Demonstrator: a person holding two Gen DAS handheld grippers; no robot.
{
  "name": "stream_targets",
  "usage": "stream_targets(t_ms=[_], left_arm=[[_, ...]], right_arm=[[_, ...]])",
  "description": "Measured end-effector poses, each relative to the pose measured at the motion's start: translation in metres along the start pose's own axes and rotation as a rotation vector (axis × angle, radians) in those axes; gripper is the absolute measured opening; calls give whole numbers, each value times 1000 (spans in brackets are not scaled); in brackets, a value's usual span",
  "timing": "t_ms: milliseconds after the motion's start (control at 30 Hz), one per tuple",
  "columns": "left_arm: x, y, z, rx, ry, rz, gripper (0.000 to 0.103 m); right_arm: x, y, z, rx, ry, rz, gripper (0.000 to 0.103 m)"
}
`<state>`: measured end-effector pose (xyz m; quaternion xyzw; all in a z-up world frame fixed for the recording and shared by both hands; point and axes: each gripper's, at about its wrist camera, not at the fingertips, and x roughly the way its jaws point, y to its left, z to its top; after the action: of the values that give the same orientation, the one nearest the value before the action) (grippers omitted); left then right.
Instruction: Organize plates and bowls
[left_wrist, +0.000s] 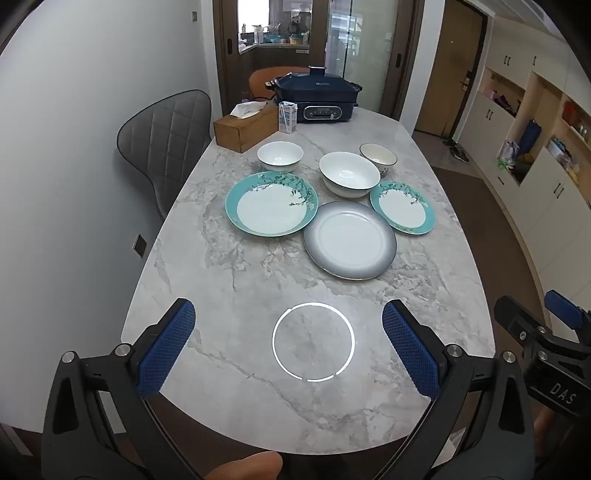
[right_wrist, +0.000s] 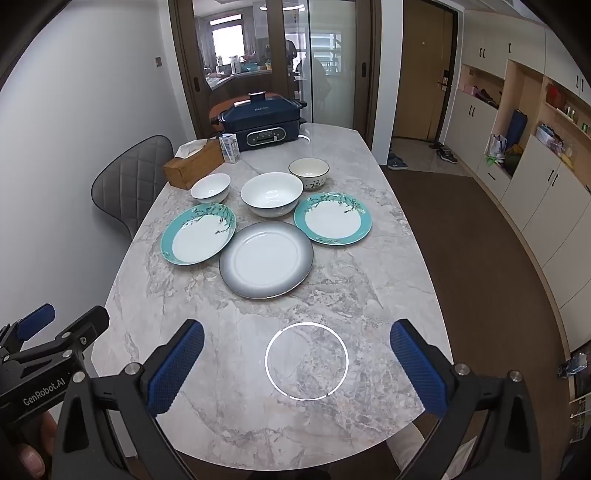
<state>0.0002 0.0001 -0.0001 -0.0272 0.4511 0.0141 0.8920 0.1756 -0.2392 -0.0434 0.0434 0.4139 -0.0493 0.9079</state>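
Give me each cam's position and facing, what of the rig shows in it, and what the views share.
Left wrist: sits behind the open left gripper above the table's near end, facing down the marble table; the right gripper shows at the right edge.
Right wrist: sits behind the open right gripper, same heading, slightly further right; the left gripper shows at the left edge.
Shared: grey plate, two teal plates, three bowls, ring light reflection.

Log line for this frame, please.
stage: before first grasp | left hand-held gripper: open, empty | right hand-held gripper: open, empty | three plates, three bowls unstacked on table
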Motion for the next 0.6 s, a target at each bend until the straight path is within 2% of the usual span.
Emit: stream_targets(t_ms=[600], left_arm=[[0, 0, 0, 3, 2, 3, 102]], right_arm=[[2, 1, -1, -3, 2, -4, 103]])
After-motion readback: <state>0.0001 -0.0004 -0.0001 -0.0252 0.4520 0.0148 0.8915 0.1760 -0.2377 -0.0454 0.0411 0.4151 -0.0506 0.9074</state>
